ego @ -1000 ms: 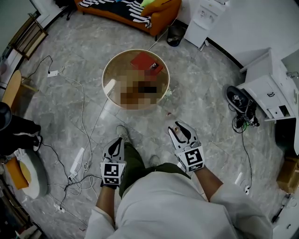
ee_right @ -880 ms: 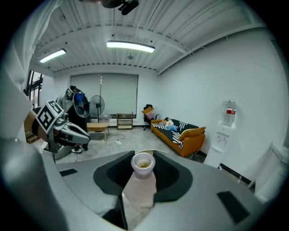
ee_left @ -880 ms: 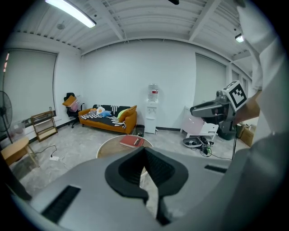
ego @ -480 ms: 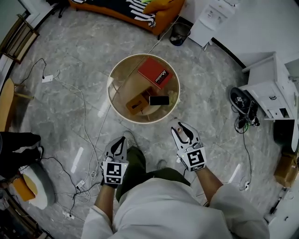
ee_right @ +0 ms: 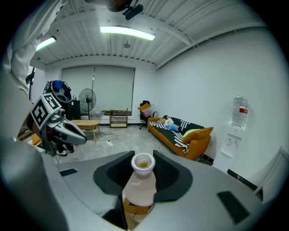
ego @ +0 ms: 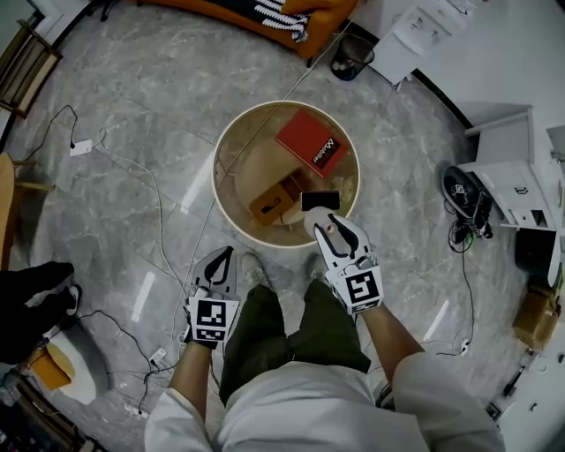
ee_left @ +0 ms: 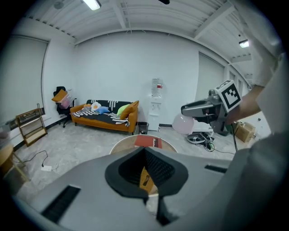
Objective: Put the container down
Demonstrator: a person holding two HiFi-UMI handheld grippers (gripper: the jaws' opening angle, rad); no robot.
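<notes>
A pale pink container [ee_right: 139, 186] with an open white neck stands upright between my right gripper's [ee_right: 143, 168] jaws, which are shut on its body. In the head view that right gripper [ego: 325, 226] reaches over the near rim of a round glass-topped table [ego: 231, 221], the container [ego: 331, 232] showing between its jaws. On the table lie a red box [ego: 311, 141], a brown carton [ego: 271, 205] and a black phone [ego: 320, 200]. My left gripper [ego: 220, 259] hangs lower left, short of the table, jaws together and empty; its own view shows the left gripper [ee_left: 146, 173] and the table [ee_left: 123, 142].
White cables and a power strip [ego: 82, 146] trail over the grey floor at left. An orange sofa [ego: 291, 18] stands beyond the table. Black shoes [ego: 463, 196] and white cabinets [ego: 516, 177] are at right. The person's legs [ego: 291, 327] are below the grippers.
The person has stepped up to the table, which now lies closer. My right gripper with the container has moved forward over the table's near rim. The left gripper kept its pose.
</notes>
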